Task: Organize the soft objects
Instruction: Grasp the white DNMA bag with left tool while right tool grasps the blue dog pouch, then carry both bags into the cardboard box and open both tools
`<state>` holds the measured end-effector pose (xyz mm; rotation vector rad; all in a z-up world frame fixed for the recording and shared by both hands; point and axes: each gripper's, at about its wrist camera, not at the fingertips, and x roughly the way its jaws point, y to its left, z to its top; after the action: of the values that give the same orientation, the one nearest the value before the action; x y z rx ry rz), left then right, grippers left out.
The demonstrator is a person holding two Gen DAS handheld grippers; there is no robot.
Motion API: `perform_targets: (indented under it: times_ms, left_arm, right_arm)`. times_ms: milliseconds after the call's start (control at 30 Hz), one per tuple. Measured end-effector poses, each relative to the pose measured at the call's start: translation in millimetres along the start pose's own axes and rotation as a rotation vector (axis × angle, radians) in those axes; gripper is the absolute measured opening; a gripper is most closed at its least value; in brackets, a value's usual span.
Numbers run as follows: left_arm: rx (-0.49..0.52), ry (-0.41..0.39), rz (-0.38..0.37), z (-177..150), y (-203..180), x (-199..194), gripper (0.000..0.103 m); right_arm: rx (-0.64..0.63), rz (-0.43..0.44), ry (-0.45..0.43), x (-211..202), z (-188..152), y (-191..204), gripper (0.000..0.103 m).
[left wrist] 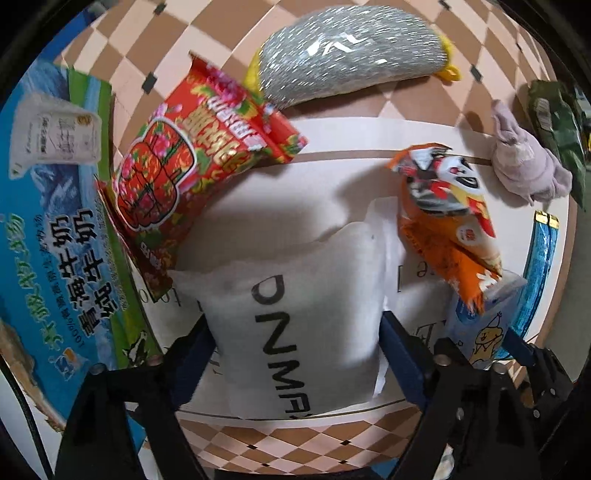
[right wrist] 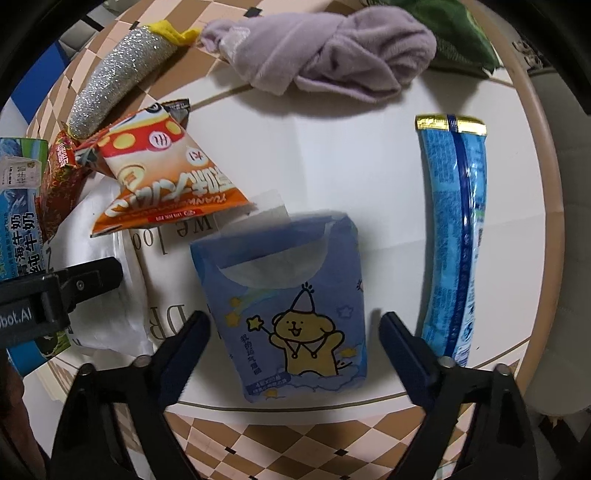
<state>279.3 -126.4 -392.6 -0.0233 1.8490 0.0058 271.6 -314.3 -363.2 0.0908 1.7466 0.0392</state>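
In the left wrist view my left gripper is open with its jaws on either side of a white soft pack with black letters. Behind it stand a red snack bag, an orange snack bag, a silver glittery plush and a lilac cloth. In the right wrist view my right gripper is open around a blue tissue pack with a yellow bear. The orange bag, silver plush and lilac cloth lie beyond it.
A blue and green milk carton box stands at the left. A long blue packet lies at the right near the round table's rim. A dark green bag sits behind the cloth. The left gripper's body shows at the left.
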Motion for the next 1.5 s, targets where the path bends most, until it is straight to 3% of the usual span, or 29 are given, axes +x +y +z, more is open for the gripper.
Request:
perform_targets:
  times_ms: [100, 267, 500, 700, 867, 1067, 1267, 1500]
  left_arm:
    - [0.026, -0.025, 0.024, -5, -7, -6, 0.074]
    - [0.024, -0.055, 0.033, -19, -7, -19, 0.070]
    - [0.044, -0.163, -0.030, -51, 3, -87, 0.070]
    - [0.025, -0.275, -0.067, -68, 42, -166, 0.070]
    - [-0.040, -0.334, -0.038, -76, 108, -201, 0.070]
    - [-0.109, -0.330, -0.010, -72, 191, -203, 0.070]
    - [-0.155, -0.258, -0.027, -40, 279, -175, 0.070]
    - [-0.133, -0.151, -0.050, 10, 333, -126, 0.070]
  right_arm:
    - [0.002, -0.008, 0.003, 10, -8, 0, 0.062]
    - [0.007, 0.007, -0.015, 13, -22, -3, 0.048]
    - [-0.005, 0.072, -0.069, -8, -58, -6, 0.046]
    - [-0.073, 0.153, -0.159, -53, -92, 20, 0.046]
    - [-0.184, 0.215, -0.235, -98, -99, 78, 0.046]
    - [-0.263, 0.263, -0.224, -116, -67, 177, 0.046]
    - [-0.245, 0.238, -0.155, -85, -5, 281, 0.046]
    - [-0.202, 0.196, -0.072, -38, 45, 369, 0.046]
